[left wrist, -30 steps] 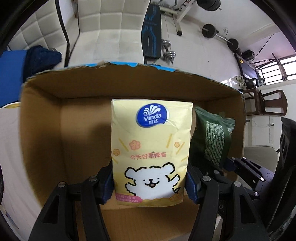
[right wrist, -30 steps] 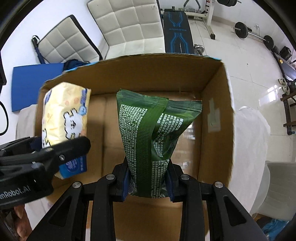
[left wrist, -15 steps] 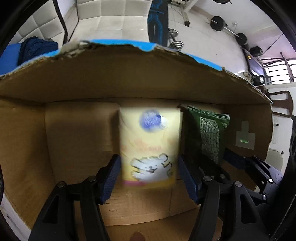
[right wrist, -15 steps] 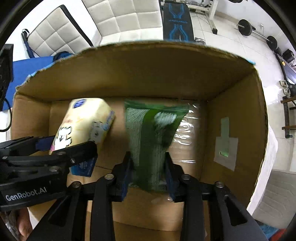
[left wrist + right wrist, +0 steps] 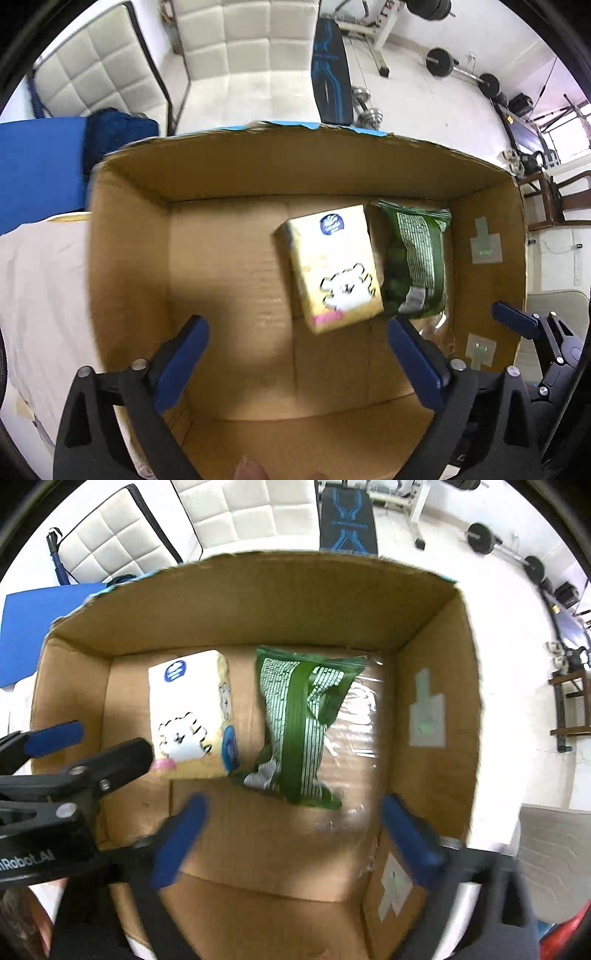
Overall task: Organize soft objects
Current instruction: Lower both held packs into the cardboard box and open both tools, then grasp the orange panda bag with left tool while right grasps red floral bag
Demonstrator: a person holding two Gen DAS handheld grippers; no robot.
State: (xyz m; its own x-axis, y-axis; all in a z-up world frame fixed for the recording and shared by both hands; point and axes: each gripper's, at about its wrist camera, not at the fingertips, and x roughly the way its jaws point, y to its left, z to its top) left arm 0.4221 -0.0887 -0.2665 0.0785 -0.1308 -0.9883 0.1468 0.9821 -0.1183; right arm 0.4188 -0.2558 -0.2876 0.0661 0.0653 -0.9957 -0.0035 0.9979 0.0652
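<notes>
A yellow Vinda tissue pack (image 5: 334, 269) with a white bear lies on the floor of an open cardboard box (image 5: 221, 280). A green snack bag (image 5: 417, 262) lies right beside it. Both also show in the right wrist view, the tissue pack (image 5: 190, 716) on the left and the green bag (image 5: 299, 723) on the right. My left gripper (image 5: 295, 354) is open and empty above the box, behind the tissue pack. My right gripper (image 5: 291, 842) is open and empty above the box, behind the green bag. The left gripper also shows at the left edge of the right wrist view (image 5: 85, 753).
The box (image 5: 436, 672) has tall walls with tape patches on its right side. It stands on a surface with a pale cloth (image 5: 40, 295). Beyond it are white padded chairs (image 5: 236, 48), a blue mat (image 5: 37, 166), a weight bench (image 5: 330, 74) and barbells on the white floor.
Both grippers lowered into the box, opened and let go of their loads. The tissue pack and green bag now lie on the box floor, and both grippers have pulled back up.
</notes>
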